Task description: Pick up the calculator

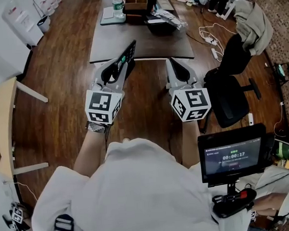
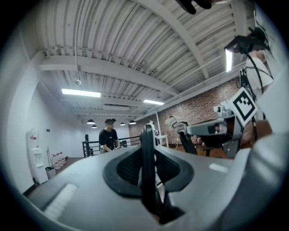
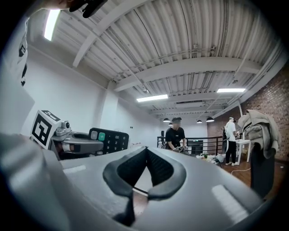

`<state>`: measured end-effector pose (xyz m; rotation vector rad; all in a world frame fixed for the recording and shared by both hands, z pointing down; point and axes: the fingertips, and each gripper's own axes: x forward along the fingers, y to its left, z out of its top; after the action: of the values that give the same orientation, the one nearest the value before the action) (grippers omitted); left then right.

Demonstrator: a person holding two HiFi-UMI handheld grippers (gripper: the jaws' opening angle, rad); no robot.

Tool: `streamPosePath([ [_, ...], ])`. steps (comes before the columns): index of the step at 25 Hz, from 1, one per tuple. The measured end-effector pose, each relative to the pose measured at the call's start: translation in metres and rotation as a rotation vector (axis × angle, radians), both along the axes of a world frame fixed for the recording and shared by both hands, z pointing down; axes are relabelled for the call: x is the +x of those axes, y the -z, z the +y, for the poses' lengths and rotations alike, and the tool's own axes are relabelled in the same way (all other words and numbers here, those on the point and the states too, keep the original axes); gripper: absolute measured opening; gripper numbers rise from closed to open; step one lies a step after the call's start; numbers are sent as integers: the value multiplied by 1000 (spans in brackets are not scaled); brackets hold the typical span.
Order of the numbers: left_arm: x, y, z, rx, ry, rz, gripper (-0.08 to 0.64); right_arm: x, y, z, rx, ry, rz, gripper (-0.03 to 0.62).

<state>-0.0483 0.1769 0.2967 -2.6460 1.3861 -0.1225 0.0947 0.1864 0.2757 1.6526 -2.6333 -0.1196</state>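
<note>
Your left gripper point(image 1: 119, 67) clamped the calculator point(image 1: 130, 51) edge-on, your right gripper point(image 1: 177, 69) at its 3 o'clock with jaws together, table point(image 1: 155, 46) at 12 o'clock.

- My head camera looks steeply down from behind my left claw point(image 1: 124, 62) and right claw point(image 1: 172, 62), with the bench point(image 1: 140, 48) just past their tips.
- Each claw camera rides close behind its own jaws, facing level.
- Both share the person in black point(image 3: 175, 134) ahead, and each catches the other claw alongside.

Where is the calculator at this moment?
Head view, left side: the calculator is held on edge, clamped in the left gripper, at the dark table's near edge, left of the shut right gripper.
</note>
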Motion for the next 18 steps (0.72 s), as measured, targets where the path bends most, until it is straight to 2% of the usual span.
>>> streamPosePath([
  [7, -5, -4, 8, -6, -2, -1, 75, 0, 1, 7, 10, -27, -20, 2],
  [13, -11, 0, 13, -1, 4, 4, 75, -19, -2, 13, -13, 31, 4, 2],
  [18, -14, 2, 17, 9, 10, 6, 75, -25, -4, 17, -15, 39, 16, 2],
])
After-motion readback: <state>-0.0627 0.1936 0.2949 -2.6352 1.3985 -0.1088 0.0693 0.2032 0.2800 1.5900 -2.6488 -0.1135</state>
